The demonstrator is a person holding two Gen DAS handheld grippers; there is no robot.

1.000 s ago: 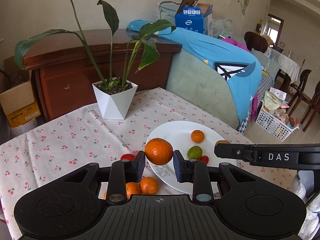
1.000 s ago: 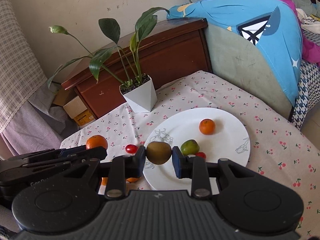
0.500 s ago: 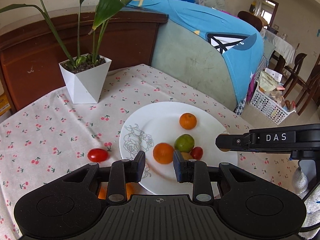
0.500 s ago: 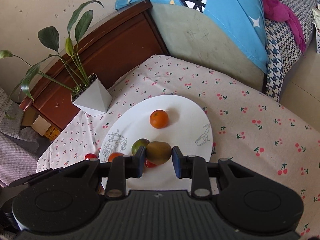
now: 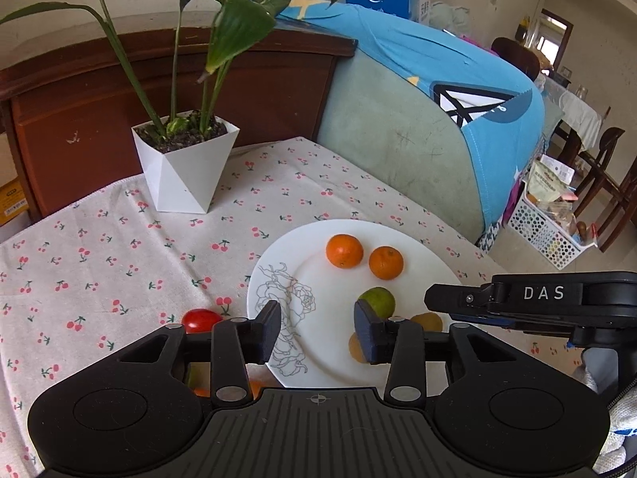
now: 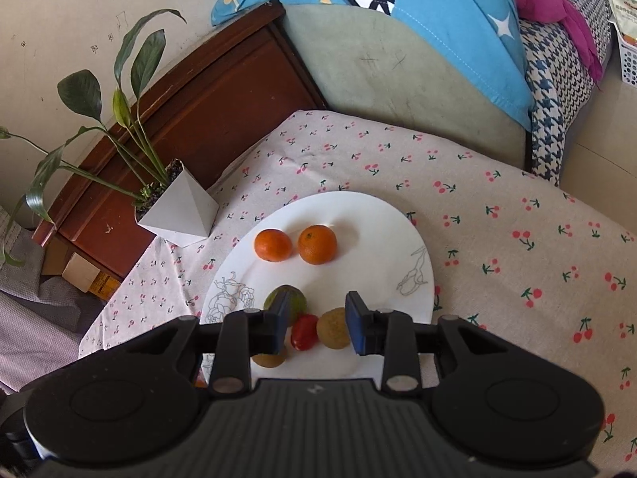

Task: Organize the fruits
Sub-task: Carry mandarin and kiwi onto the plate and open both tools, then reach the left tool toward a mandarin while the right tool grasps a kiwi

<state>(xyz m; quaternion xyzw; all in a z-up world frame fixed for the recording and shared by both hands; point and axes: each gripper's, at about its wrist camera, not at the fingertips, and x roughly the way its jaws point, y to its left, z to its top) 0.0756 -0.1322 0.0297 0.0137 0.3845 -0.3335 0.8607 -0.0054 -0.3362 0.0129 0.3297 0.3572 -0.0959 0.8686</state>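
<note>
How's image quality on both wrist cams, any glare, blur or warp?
Left wrist: sharp, strong fisheye bending at the edges, bright daylight, white plate near blown out; left claw open. Right wrist: sharp too, soft shadows beside the oranges, dark vignette corners; right claw open.

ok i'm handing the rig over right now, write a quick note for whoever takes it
Left claw: open, empty, above the plate's near edge.
Right claw: open, empty, straddling a kiwi and a red tomato.
On the white plate: two oranges, a green citrus, two kiwis, one tomato.
Left: another tomato on the cloth, plus orange and green fruit partly hidden under the left claw.
</note>
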